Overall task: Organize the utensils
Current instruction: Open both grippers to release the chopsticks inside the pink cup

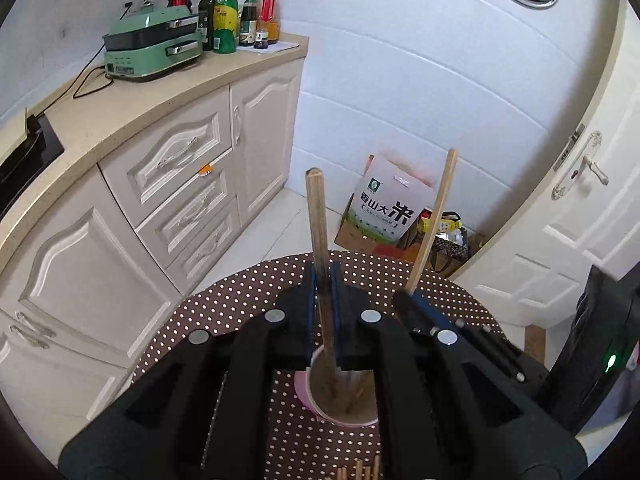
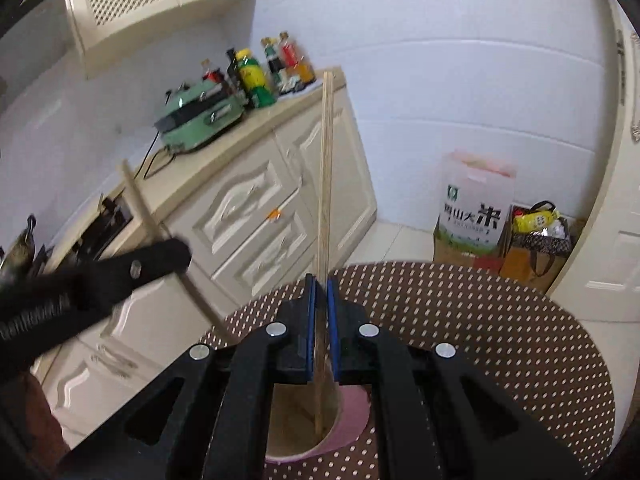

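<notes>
My left gripper point(image 1: 324, 276) is shut on a darker wooden chopstick point(image 1: 318, 224) that stands nearly upright, its lower end down inside a pink paper cup point(image 1: 362, 418) on the round table. Close on its right, my right gripper point(image 1: 408, 300) pinches a paler chopstick point(image 1: 434, 220). In the right wrist view my right gripper point(image 2: 321, 282) is shut on that pale chopstick point(image 2: 326, 184), whose tip also reaches into the cup point(image 2: 352, 428). The left gripper point(image 2: 176, 256) shows at left there, holding its chopstick point(image 2: 138, 200). More chopstick ends point(image 1: 360, 470) lie at the table's near edge.
The table point(image 1: 256, 292) has a brown cloth with white dots. Cream cabinets point(image 1: 188, 168) and a counter carry a green appliance point(image 1: 154, 46) and several bottles point(image 1: 226, 20). A rice bag point(image 1: 390, 204) and other bags stand on the floor by a white door point(image 1: 580, 200).
</notes>
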Tool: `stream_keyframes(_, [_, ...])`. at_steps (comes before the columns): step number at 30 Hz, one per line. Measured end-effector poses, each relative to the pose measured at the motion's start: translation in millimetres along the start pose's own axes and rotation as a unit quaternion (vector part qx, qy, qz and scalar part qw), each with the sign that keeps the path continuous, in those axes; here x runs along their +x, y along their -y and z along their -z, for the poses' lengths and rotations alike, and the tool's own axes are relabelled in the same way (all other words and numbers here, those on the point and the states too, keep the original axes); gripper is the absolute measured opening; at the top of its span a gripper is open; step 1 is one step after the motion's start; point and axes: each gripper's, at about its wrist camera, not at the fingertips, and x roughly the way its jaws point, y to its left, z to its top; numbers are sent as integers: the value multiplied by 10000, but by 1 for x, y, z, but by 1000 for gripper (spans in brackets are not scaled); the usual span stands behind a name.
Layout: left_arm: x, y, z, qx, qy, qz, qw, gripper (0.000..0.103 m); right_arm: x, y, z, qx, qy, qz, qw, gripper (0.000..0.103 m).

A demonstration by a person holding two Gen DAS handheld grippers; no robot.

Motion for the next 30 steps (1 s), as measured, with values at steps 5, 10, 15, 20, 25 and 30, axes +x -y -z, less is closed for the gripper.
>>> stream_keyframes(5, [6,-2,5,109,-191,68,9997,9,4,-4,7,-85,-198,-26,9998,8])
stream_keyframes(10, [13,-6,13,9,-472,125,9988,9,3,-2,9,-103,-332,-32,9994,13])
stream_keyframes(15, [15,-9,23,-102,-642,193,9977,15,-9,0,13,-210,-338,26,9992,46])
stream_keyframes(20, [0,-12,33,-183,-298,-94,9993,67,-20,6,17,-181,-411,93,9989,54])
stream_keyframes(25, [-5,-14,42,-94,-466,-219,9986,67,-42,12,20,-117,-349,191,9991,64])
stream_keyframes(30, [-19,-14,57,-67,-485,-306,9983,67,-63,9,27,-270,-326,248,9988,70])
